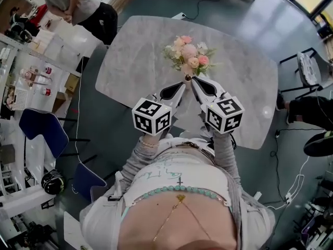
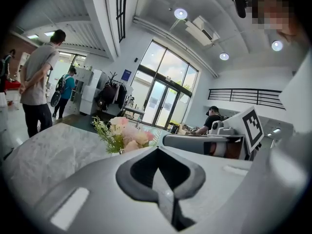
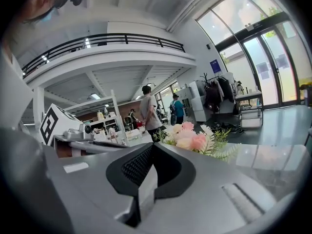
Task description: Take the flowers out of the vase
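Note:
A bunch of pink and cream flowers [image 1: 188,55] with green sprigs stands near the middle of the grey marble table [image 1: 130,61]. The blooms and the gripper tips cover the vase, so I cannot make it out. My left gripper [image 1: 182,86] and right gripper [image 1: 193,80] point side by side at the near side of the bunch, just short of it, tips almost touching each other. Both are shut with nothing between the jaws. The left gripper [image 2: 157,149] view has the flowers [image 2: 124,134] ahead and slightly left. From the right gripper [image 3: 153,144] the flowers [image 3: 187,136] stand ahead and slightly right.
A person [image 1: 78,4] stands beyond the table's far left corner beside white shelves [image 1: 31,72]. A blue chair [image 1: 41,129] and a helmet [image 1: 52,182] are on the left. Someone's legs [image 1: 309,113] and cables [image 1: 294,186] are on the floor at the right.

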{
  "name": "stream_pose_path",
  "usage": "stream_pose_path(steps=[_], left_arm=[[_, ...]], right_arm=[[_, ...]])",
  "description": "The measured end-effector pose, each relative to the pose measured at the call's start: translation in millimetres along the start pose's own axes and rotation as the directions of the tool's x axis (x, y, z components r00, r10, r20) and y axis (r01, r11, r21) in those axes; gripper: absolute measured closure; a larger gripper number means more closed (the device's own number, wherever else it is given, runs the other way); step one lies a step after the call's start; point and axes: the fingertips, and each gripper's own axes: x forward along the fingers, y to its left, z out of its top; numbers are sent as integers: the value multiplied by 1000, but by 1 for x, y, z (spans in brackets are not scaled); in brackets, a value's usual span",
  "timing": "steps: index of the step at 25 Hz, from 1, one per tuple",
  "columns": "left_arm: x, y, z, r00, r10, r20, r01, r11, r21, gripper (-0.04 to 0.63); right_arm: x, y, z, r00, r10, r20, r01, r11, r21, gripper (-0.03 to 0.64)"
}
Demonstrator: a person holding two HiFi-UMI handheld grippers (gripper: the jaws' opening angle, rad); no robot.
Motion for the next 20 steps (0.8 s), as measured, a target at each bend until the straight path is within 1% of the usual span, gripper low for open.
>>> stream_pose_path(steps=[3, 6, 11, 14, 17, 20], left_arm=[[2, 2, 2, 1000, 16, 12, -16, 1000, -9, 594], [4, 2, 1, 1000, 24, 12, -24, 1000, -11, 594], [10, 0, -4, 1000, 13, -13, -13, 1000, -6, 594], [21, -10, -5, 999, -21, -29, 21, 1000, 5, 594], [33, -26, -7, 996, -76, -51, 77, 997, 14, 594], [43, -35, -6, 991, -120, -64, 122, 992, 25, 594]], right_arm=[[4, 1, 2, 1000, 27, 3, -27, 1000, -6, 591], [4, -1, 1, 999, 37, 7, -37, 999, -1, 591], [-6, -8, -8, 1000, 14, 2, -14, 1000, 17, 591], [-19, -19, -11, 999, -29, 15, 28, 999, 41, 591], [-35, -33, -13, 996, -85, 30, 83, 994, 71, 591], [-44, -44, -12, 991, -124, 46, 120, 989, 86, 591]])
